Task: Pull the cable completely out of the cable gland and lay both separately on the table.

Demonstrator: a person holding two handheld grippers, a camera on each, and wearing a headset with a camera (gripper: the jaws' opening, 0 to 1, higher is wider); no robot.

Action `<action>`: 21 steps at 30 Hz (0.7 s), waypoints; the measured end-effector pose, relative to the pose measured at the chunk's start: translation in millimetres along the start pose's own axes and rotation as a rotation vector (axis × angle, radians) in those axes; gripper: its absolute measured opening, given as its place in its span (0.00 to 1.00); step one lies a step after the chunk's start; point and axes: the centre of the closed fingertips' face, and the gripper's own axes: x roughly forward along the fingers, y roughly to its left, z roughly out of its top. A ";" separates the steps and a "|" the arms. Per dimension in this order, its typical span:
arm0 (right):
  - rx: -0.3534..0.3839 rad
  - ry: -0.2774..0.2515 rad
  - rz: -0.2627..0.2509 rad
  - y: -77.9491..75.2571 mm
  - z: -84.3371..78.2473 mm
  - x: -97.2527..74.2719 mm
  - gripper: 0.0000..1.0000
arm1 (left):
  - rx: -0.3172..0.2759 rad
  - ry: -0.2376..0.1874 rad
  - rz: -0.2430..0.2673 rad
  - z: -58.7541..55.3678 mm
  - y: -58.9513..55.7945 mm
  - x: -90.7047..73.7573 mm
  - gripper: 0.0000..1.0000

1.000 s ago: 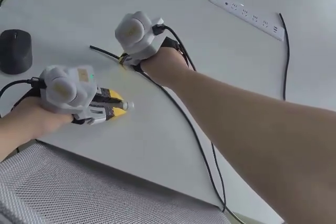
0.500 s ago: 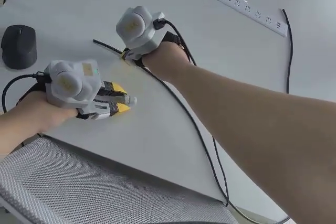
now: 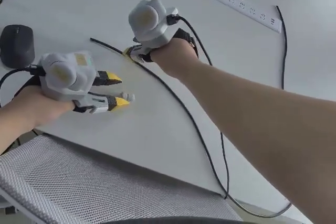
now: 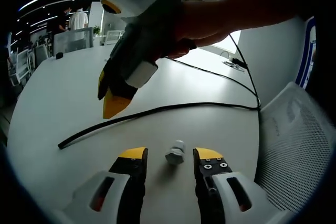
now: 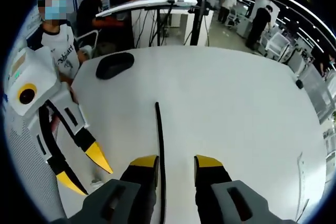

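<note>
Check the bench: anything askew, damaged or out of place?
Nothing stands out. The cable gland sits on the table inside the open left gripper; the cable lies apart from it, inside the open right gripper.

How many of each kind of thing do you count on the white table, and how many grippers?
grippers: 2, the left gripper and the right gripper
loose black cable: 1
cable gland: 1
black mouse: 1
white power strip: 1
Total: 6
</note>
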 end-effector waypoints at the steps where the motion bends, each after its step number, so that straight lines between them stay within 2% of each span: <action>1: 0.000 -0.005 -0.007 -0.8 -0.8 -6.2 0.24 | 0.000 0.000 0.002 -0.3 -0.5 -1.1 0.37; 7: -0.001 -0.047 -0.034 -2.3 -1.8 -36.0 0.32 | -0.013 0.000 0.008 1.4 -4.6 -7.5 0.43; 13: 0.053 -0.099 -0.067 -3.1 -6.8 -68.3 0.35 | -0.025 0.000 0.012 7.0 -10.1 -13.5 0.49; 21: 0.109 -0.167 -0.118 -4.6 -23.4 -127.8 0.40 | -0.035 0.011 0.025 12.9 -15.9 -27.4 0.55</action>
